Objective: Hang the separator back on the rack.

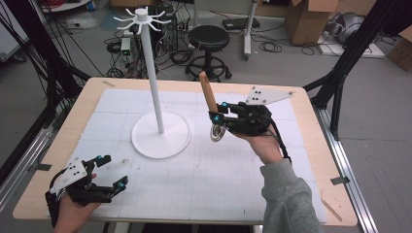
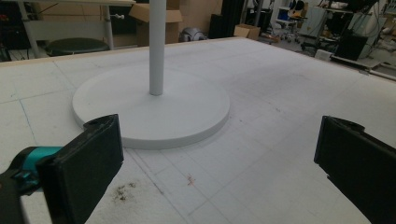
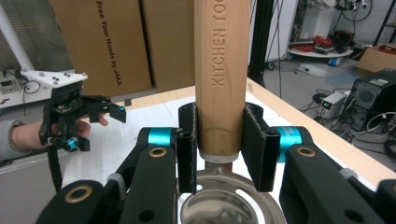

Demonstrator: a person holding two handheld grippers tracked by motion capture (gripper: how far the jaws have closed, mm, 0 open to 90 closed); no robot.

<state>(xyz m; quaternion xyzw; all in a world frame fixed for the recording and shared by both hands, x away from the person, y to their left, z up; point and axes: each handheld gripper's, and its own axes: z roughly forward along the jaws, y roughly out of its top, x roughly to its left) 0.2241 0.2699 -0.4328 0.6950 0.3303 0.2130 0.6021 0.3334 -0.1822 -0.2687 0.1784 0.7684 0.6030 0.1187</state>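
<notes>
A white stand with a round base (image 1: 160,134), a tall pole (image 1: 154,77) and hook arms at its top (image 1: 141,18) rises from the middle of the table. To its right, my right gripper (image 1: 216,116) is shut on a kitchen tool's wooden handle (image 1: 208,93), which points upward; its metal head (image 1: 217,132) hangs below the jaws. In the right gripper view both pads clamp the handle (image 3: 219,70) above the metal head (image 3: 229,207). My left gripper (image 1: 114,170) rests open near the front left corner, its jaws facing the stand's base (image 2: 152,109) with nothing between them.
A white mat (image 1: 218,179) covers the wooden table (image 1: 318,160). Beyond the far edge are a black stool (image 1: 209,39), cables on the floor and cardboard boxes (image 1: 311,19). Black frame legs (image 1: 340,73) flank the table's right side.
</notes>
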